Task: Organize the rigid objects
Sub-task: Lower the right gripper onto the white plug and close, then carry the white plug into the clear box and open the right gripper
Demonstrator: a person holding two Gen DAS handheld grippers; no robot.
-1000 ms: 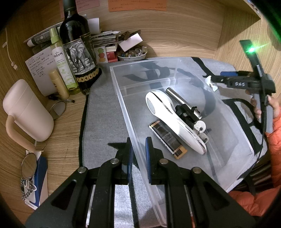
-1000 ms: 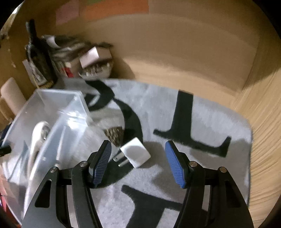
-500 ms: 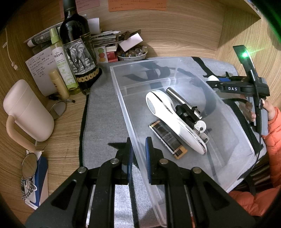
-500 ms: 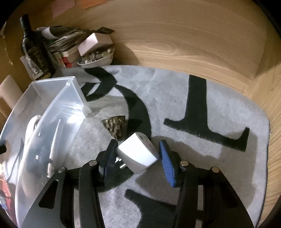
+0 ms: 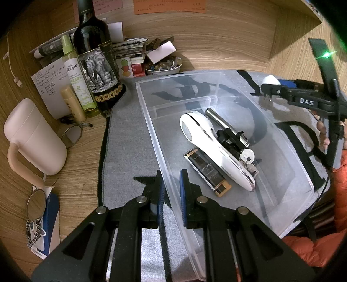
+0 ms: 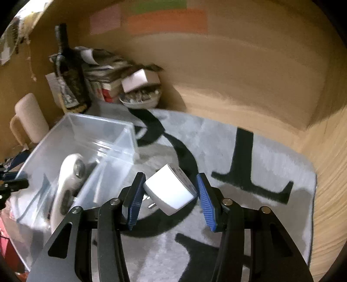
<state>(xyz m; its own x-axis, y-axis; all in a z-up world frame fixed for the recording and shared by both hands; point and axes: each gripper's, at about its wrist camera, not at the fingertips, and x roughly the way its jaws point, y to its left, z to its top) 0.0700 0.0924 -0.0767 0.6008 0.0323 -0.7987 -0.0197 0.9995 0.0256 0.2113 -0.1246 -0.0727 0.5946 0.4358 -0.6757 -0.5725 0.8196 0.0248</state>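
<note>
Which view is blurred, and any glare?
Right wrist view: motion blur smears the back wall and clutter, though the white plug adapter in the right gripper stays fairly sharp. Left wrist view: sharp, with green lens flare top right and soft reflections on the clear bin.

A wooden desk [image 5: 82,158] sits in a wood-panelled corner, its back wall [image 5: 216,39] carrying orange paper notes [image 5: 169,6]. A grey mat [image 6: 271,156] with black shapes covers the desk. Lighting is warm and dim.
</note>
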